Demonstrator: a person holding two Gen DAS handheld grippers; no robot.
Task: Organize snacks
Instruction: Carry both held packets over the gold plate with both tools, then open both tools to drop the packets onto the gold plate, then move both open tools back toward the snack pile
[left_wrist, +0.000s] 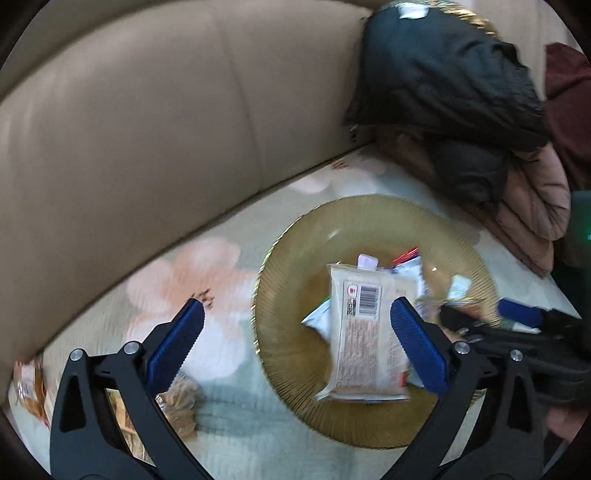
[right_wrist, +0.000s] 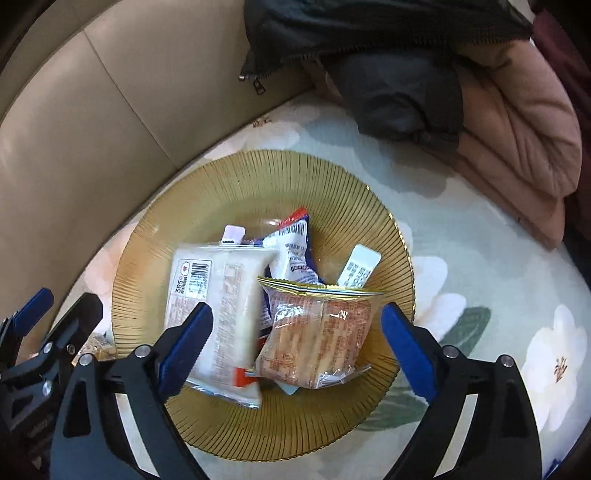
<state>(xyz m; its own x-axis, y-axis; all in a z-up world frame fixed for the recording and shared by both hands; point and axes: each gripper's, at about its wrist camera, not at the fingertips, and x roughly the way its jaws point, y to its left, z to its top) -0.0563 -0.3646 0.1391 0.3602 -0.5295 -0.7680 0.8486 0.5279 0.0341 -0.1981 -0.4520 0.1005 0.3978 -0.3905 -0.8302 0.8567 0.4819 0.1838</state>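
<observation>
A ribbed amber glass plate (right_wrist: 258, 166) sits on the floral sofa seat and holds several snack packs. A white pack with a barcode (right_wrist: 218, 306) lies at its left, an orange biscuit pack (right_wrist: 317, 339) at the front, a blue-and-white pack (right_wrist: 295, 254) and a small white sachet (right_wrist: 360, 269) behind. My right gripper (right_wrist: 297, 314) hovers open above the orange pack, fingers wide on either side without touching it. My left gripper (left_wrist: 295, 321) is open over the plate's (left_wrist: 280, 258) left edge, its right finger in front of the white pack (left_wrist: 362, 332).
Two loose snack packs lie on the seat to the plate's left, one brown (left_wrist: 181, 402) and one orange-red (left_wrist: 29, 387). Folded jackets, black (left_wrist: 443, 74) and pink (left_wrist: 535, 206), are piled at the back right. The beige sofa backrest (left_wrist: 129, 129) rises behind.
</observation>
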